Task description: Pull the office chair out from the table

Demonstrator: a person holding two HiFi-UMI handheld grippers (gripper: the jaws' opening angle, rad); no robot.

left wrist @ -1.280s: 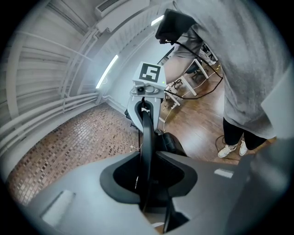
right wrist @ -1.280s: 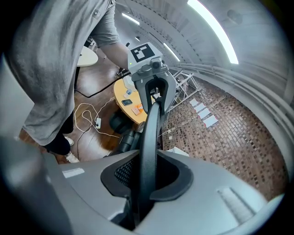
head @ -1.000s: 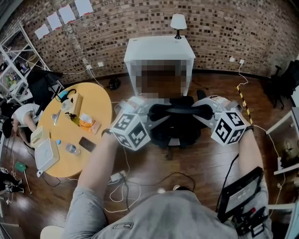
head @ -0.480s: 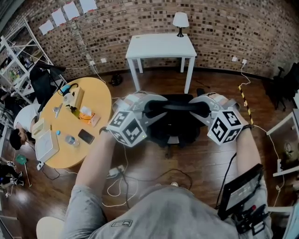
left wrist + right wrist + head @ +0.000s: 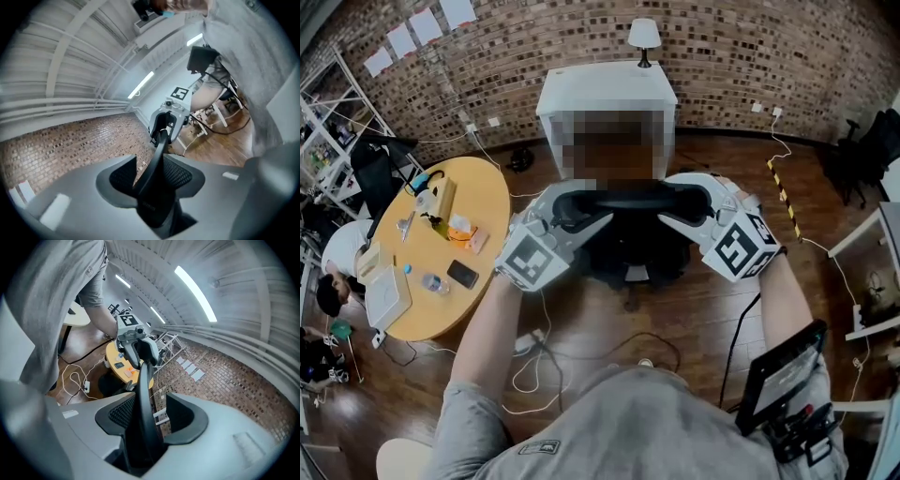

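Note:
The black office chair (image 5: 628, 255) stands in front of the white table (image 5: 605, 89), its back toward me. My left gripper (image 5: 572, 208) and right gripper (image 5: 684, 202) are at the two ends of the backrest's top bar (image 5: 630, 200). In the left gripper view the bar (image 5: 157, 154) runs between the jaws of the left gripper (image 5: 152, 171); the jaws are opening, with a sliver of gap beside the bar. In the right gripper view the bar (image 5: 144, 399) lies between the opening jaws of the right gripper (image 5: 150, 416), with a clear gap on one side.
A lamp (image 5: 643, 36) stands on the white table against the brick wall. A round yellow table (image 5: 441, 281) with small items is at the left. Cables (image 5: 534, 366) lie on the wooden floor near my feet. A black tablet (image 5: 783, 384) hangs at my right hip.
Both grippers sit a little higher in the head view and slightly farther apart along the chair's top bar. The left gripper's marker cube has rolled.

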